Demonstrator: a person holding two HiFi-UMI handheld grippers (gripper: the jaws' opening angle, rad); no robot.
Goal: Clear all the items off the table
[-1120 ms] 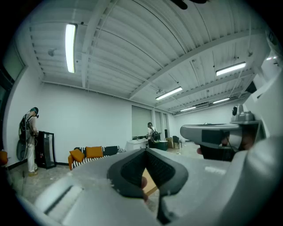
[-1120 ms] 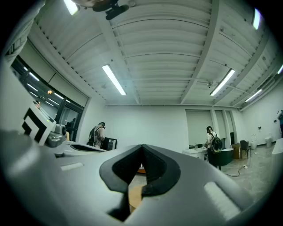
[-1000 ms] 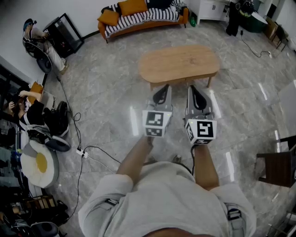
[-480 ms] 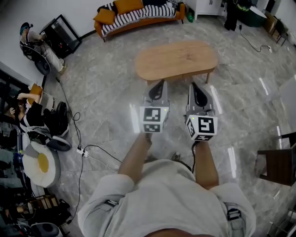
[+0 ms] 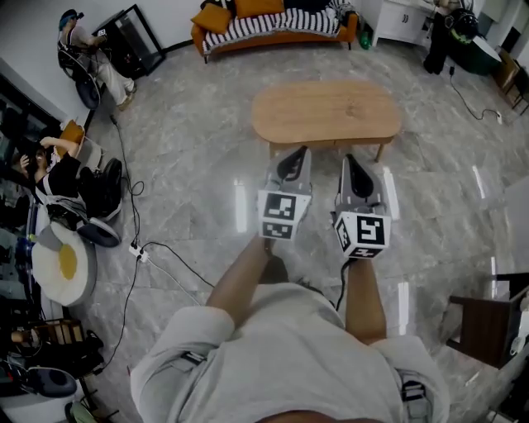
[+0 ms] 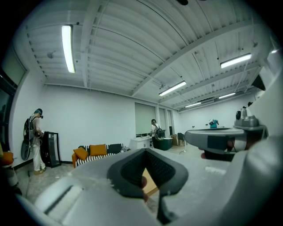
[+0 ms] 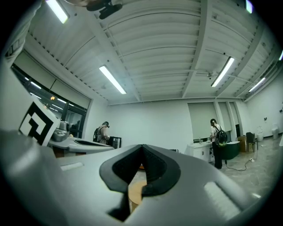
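Observation:
An oval wooden coffee table stands on the marble floor ahead of me; only bare wood shows on its top. My left gripper and right gripper are held side by side in the air just short of the table's near edge, both pointing at it. In the left gripper view the left gripper has its black pads together, with a sliver of the table showing below them. The right gripper is likewise shut and empty in the right gripper view, with the table beyond.
A striped sofa with orange cushions runs along the far wall. A seated person, bags and a floor cable lie at the left. A dark chair stands at the right, and a white cabinet is far right.
The head view has shifted slightly, and the table sits a little more to the right. Both grippers stay shut, side by side, in the same pose.

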